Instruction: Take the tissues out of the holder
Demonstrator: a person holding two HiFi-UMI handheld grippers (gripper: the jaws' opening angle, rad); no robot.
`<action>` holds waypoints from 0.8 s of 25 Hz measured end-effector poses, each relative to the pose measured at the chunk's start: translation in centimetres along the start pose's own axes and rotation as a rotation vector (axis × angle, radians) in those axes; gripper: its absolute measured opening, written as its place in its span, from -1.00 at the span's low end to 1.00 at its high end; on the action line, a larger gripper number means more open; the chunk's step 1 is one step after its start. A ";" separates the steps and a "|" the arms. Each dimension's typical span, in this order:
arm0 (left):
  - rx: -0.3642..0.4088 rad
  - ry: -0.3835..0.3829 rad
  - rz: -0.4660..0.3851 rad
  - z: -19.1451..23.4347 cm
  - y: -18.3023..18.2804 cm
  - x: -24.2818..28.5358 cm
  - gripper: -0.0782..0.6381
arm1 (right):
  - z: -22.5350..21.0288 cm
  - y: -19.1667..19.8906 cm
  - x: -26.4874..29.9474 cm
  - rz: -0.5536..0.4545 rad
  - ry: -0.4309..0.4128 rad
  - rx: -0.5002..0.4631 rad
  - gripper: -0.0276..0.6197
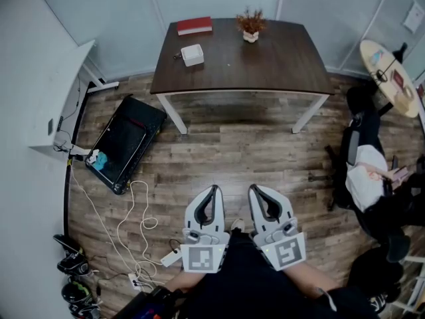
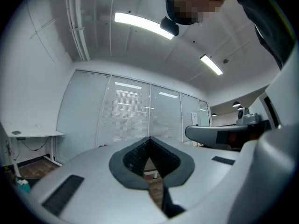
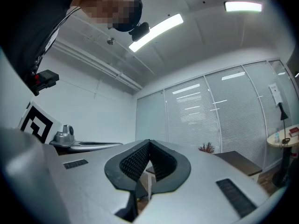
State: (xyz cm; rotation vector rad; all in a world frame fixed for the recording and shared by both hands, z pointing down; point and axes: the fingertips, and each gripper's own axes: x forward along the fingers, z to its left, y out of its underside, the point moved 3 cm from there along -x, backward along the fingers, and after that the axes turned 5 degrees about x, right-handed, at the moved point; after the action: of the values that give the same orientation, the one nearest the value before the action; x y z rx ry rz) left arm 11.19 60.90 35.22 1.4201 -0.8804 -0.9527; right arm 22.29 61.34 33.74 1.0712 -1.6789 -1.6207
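1. Both claws were held low, close to the person's body and well short of the table (image 1: 265,65).
2. Left gripper (image 1: 213,189): jaws closed tip to tip, with nothing gripped. Only floor showed through the gap behind the tips.
3. Right gripper (image 1: 253,189): the same, tips together and holding nothing. The two sat side by side, near each other but apart.
4. The white tissue holder (image 1: 192,54) stood on the left part of the table, roughly midway between the far and near edges. A small dark item (image 1: 177,56) lay just beside it, toward the left edge.
5. The holder was well apart from both claws, ahead and slightly left of the left gripper.
6. Also on the table were a red book (image 1: 194,26) at the far-left corner and a small plant (image 1: 251,25) at the far edge, about mid-width.
7. A bare stretch of wood floor (image 1: 252,145) ran from the claws to the table's near edge.
8. Left side: a black flat case (image 1: 126,141) lay on the floor near the table's near-left leg, and a white cable (image 1: 136,208) looped left of the left gripper.
9. Right side: a seated person (image 1: 368,178) in a chair.
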 end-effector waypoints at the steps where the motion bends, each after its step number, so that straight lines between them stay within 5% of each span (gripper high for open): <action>1: 0.000 0.001 0.007 -0.1 0.1 0.1 -0.79 | -0.3 0.0 -0.2 0.003 0.007 0.019 -0.89; 9: -0.020 -0.040 0.066 0.0 2.5 0.3 -0.79 | -2.7 0.8 -1.3 0.025 0.027 0.114 -0.89; 15: -0.023 -0.042 0.066 1.6 2.7 1.6 -0.79 | -2.8 0.5 0.6 0.012 -0.020 0.051 -0.89; 20: -0.029 -0.011 0.063 3.0 3.8 4.4 -0.79 | -4.3 1.3 2.3 0.039 0.020 0.035 -0.89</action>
State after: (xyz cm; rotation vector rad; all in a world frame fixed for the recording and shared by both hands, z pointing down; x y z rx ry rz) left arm 10.18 55.48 38.65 1.3559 -0.9113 -0.9230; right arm 24.50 57.03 35.21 1.0618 -1.7108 -1.5568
